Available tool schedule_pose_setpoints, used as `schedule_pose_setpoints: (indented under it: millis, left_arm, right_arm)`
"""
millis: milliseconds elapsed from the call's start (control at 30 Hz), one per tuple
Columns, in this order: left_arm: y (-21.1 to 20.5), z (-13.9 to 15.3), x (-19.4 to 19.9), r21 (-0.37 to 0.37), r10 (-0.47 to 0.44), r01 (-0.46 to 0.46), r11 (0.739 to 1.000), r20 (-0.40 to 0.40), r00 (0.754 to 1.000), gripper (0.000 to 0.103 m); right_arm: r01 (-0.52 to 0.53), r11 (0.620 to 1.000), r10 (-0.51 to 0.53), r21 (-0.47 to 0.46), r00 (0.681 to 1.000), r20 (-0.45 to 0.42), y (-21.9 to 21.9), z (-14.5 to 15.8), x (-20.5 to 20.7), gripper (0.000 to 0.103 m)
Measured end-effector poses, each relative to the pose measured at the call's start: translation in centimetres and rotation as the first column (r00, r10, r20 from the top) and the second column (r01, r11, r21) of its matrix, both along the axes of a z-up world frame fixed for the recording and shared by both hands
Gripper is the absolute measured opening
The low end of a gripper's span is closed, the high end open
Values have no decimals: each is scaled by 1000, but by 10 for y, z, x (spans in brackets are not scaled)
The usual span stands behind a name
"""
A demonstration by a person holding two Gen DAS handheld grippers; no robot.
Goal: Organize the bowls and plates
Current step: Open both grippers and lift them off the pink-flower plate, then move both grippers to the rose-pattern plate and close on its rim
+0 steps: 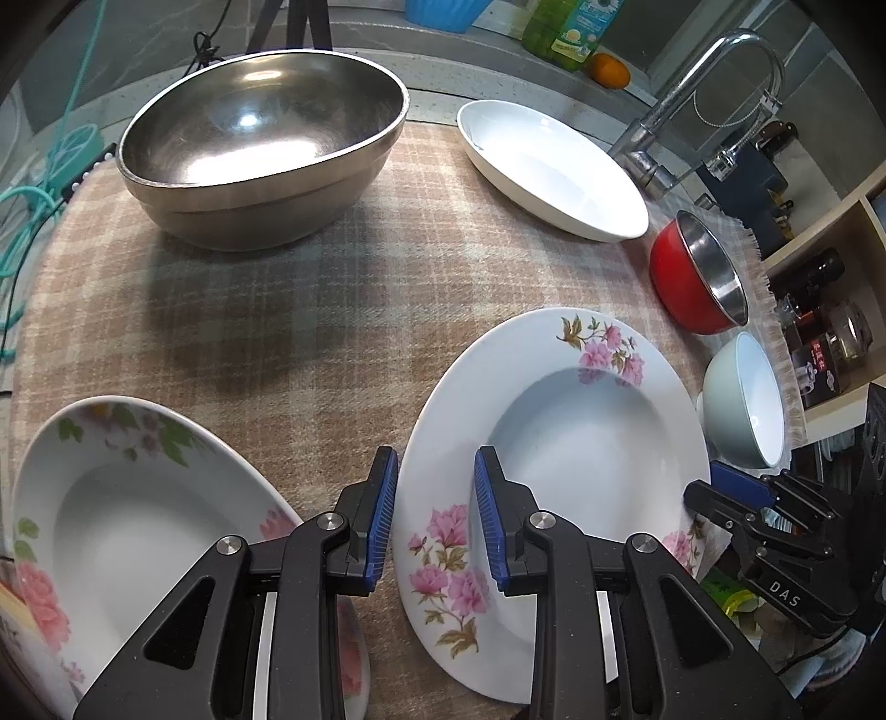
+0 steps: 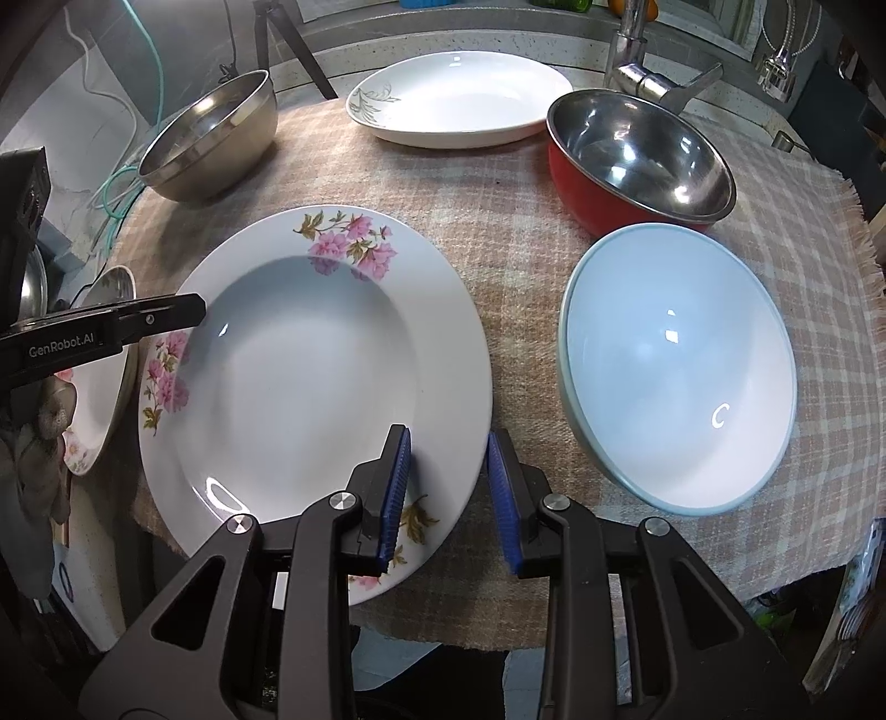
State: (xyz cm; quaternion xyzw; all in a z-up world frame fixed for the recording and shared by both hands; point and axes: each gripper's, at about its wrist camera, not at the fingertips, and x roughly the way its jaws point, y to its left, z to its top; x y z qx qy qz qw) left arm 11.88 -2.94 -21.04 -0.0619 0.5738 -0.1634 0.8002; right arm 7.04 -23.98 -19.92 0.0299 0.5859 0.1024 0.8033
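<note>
A white deep plate with pink flowers point(image 1: 559, 443) point(image 2: 310, 376) lies on the checked cloth. My left gripper point(image 1: 434, 509) is open, its jaws straddling the plate's left rim. My right gripper point(image 2: 448, 487) is open, its jaws straddling the plate's near right rim; it also shows in the left wrist view point(image 1: 742, 498). A second flowered plate point(image 1: 138, 531) point(image 2: 105, 382) sits at the left. A pale blue bowl point(image 2: 675, 365) point(image 1: 747, 399), a red steel-lined bowl point(image 2: 637, 155) point(image 1: 698, 271), a large steel bowl point(image 1: 260, 138) point(image 2: 210, 138) and a white plate point(image 1: 554, 166) point(image 2: 459, 94) stand around.
A tap point(image 1: 698, 99) point(image 2: 637, 61) rises at the back right. A shelf with jars point(image 1: 830, 332) is at the right. Teal cables point(image 1: 50, 166) hang at the left. A green bottle point(image 1: 570, 27) and an orange point(image 1: 609, 69) stand on the back ledge. The cloth's front edge point(image 2: 443, 631) overhangs the counter.
</note>
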Motion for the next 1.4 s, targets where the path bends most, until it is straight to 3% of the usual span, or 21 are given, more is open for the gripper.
schedule_pose_setpoints:
  millis: [33,100,133,200,267,333,400,533,933,1400]
  left_arm:
    - [0,1,-1,0,2,-2,1000,5,1000,26]
    - [2,5,-1,-3,8,-8,1000,19,1000,27]
    - [2,7,-2,-3,8,-8,1000,26,1000,27]
    - [2,12,-2,-1,8,-8,1000,39,999,40]
    - [2,17,-4,-1,7,-7,1000,55,998,43]
    - [3,21,-5,2,10,-10,1000,68,998,45]
    - [4,25,-7,3,22,-22,1000,80,997,61]
    - [10,36,-14,-4,47,-46,999,111,993,62]
    - [63,59,-43,-22,221,-220,975,169,961,65]
    - [147,53,-91,-34,469,-469,883,147,871,65]
  right_arm:
    - [0,1000,0,4,1000,4,0,1,-1,36]
    - [0,1000,0,7,1000,22,0,6,-2,56]
    - [-2,1000,2,9,1000,29,-1,8,-3,60]
    - [-6,1000,6,12,999,43,0,12,-5,63]
    - [-11,1000,10,22,999,51,1,16,-6,65]
    - [-12,999,10,39,998,63,1,20,-7,73]
    - [-22,998,16,67,996,86,2,26,-9,78]
    - [-50,994,38,95,992,122,6,35,-9,88]
    - [-167,973,140,161,976,167,45,52,11,89]
    - [-348,921,318,177,931,177,113,51,29,89]
